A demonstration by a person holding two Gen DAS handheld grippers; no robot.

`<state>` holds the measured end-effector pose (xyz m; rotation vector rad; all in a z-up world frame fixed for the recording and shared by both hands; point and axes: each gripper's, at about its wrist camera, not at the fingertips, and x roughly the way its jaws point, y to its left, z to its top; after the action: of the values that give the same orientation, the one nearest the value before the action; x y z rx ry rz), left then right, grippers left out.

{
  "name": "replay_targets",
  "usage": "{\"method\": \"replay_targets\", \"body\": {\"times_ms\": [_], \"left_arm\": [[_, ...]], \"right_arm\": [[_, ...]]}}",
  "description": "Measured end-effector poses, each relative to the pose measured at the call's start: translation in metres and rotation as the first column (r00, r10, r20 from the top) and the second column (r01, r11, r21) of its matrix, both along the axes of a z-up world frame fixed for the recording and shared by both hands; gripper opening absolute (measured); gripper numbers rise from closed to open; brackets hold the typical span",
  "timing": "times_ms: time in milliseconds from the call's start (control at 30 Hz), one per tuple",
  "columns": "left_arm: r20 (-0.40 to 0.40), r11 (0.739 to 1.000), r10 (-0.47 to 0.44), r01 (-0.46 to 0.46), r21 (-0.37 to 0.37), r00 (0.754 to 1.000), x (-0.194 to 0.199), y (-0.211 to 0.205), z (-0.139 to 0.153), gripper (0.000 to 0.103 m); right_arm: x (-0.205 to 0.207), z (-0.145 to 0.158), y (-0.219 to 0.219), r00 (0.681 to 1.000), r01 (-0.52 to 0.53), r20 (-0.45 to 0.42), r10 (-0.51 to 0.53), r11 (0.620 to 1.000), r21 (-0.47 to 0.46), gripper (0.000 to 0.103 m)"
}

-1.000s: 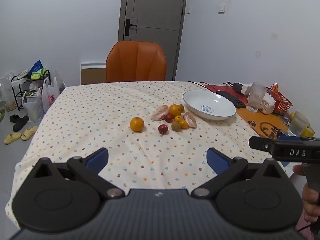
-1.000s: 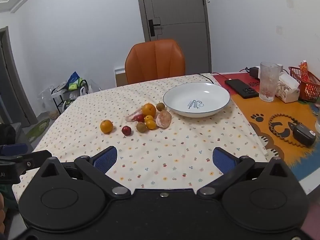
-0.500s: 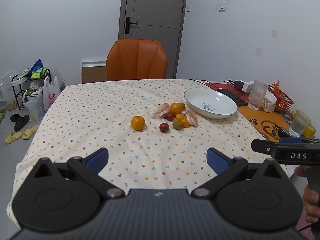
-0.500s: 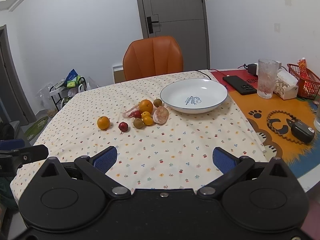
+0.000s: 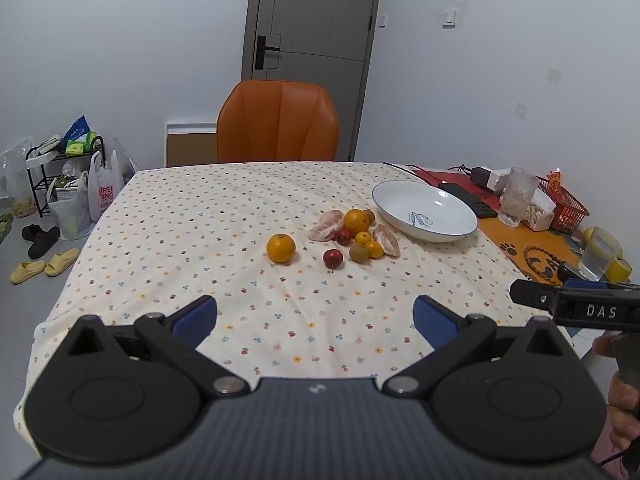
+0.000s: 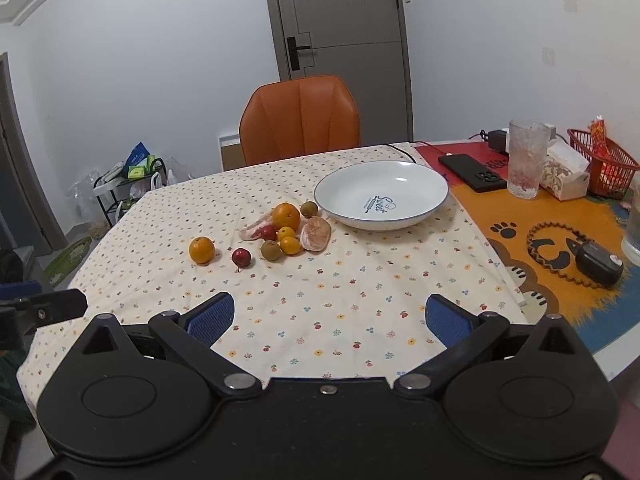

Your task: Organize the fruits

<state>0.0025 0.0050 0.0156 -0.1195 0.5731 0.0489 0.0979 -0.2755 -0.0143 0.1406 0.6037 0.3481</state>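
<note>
Fruit lay in a loose cluster (image 6: pixel 286 230) on the flowered cloth, just at 8 o'clock of the white plate (image 6: pixel 434 186), which held nothing. A lone orange (image 6: pixel 201 250) sat apart at 9 o'clock of the cluster, with a small red fruit (image 6: pixel 241 257) between them. Compared with a second earlier, both cameras had drawn back a little: the fruit appeared smaller and farther up each view, while nothing on the surface itself had shifted.

Left tongs (image 5: pixel 315 317) stood wide apart over the near part of the cloth, gripping nothing. Right tongs (image 6: pixel 330 317) were likewise spread wide and held nothing; in the left view their body, marked DAS, showed at 3 o'clock with part of a hand (image 5: pixel 622 412) on the handle.

Bare cloth (image 6: pixel 320 300) ran from the near edge of the surface up to the fruit. At 2 o'clock of the plate the right side was crowded: a phone (image 6: pixel 474 172), a glass (image 6: pixel 527 158) and a red basket (image 6: pixel 600 164). An orange chair (image 6: pixel 300 118) stood at the far edge.
</note>
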Motion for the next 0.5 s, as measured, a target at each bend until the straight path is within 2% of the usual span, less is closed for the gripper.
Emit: {"method": "replay_targets", "body": {"times_ms": [500], "left_arm": [[-0.007,1.0,0.001,-0.001,-0.006,1.0,0.0001,-0.0011,-0.0009,0.103]], "right_arm": [[-0.0004,-0.0003,0.0018,1.0,-0.029,-0.003,0.029,0.999,-0.013,0.103]]}}
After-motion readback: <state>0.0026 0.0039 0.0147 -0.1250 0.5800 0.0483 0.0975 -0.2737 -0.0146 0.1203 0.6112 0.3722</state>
